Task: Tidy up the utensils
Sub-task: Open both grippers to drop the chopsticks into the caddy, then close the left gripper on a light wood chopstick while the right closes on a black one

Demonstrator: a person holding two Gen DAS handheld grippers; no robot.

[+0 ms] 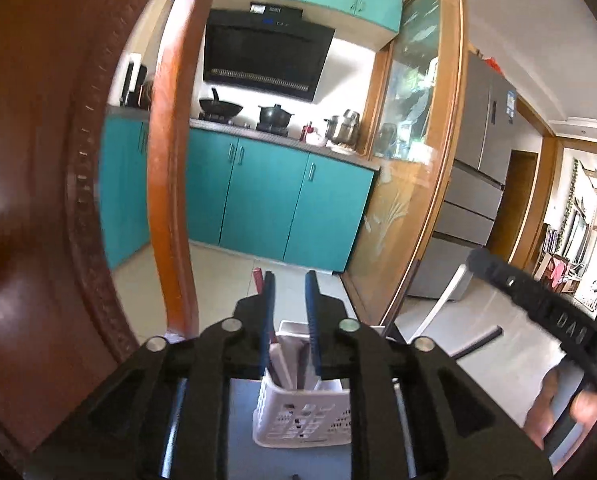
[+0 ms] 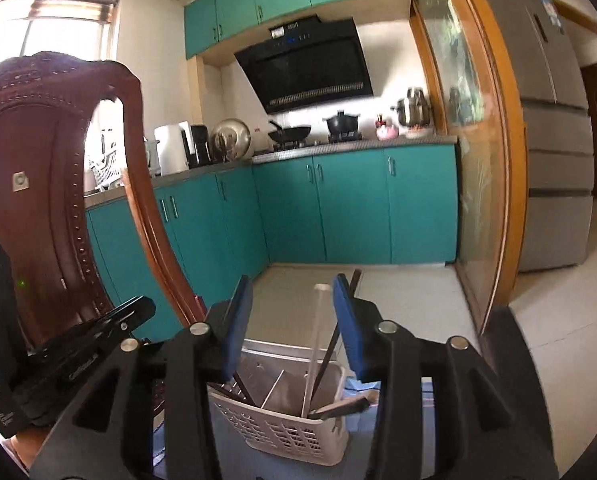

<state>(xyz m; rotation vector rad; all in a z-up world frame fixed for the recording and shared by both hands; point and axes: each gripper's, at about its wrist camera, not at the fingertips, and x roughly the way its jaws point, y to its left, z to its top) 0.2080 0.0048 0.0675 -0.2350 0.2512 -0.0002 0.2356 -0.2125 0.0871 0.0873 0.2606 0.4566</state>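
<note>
Right wrist view shows the right tongs (image 2: 292, 304) spread wide and empty above a white slotted basket (image 2: 282, 428) on the blue-covered bench (image 2: 398, 412). Utensils stand inside it: a pale rod-like handle (image 2: 314, 344) and dark chopsticks (image 2: 330, 356), leaning on the rim. From the left wrist, the left tongs (image 1: 290, 300) hang narrowly parted, gripping nothing, over that basket (image 1: 302, 420). The sticks look light, stiff and slick, possibly plastic; pinching them mid-shaft, above the rim, should hold best. A carved wooden chair (image 2: 38, 160) stands close by.
</note>
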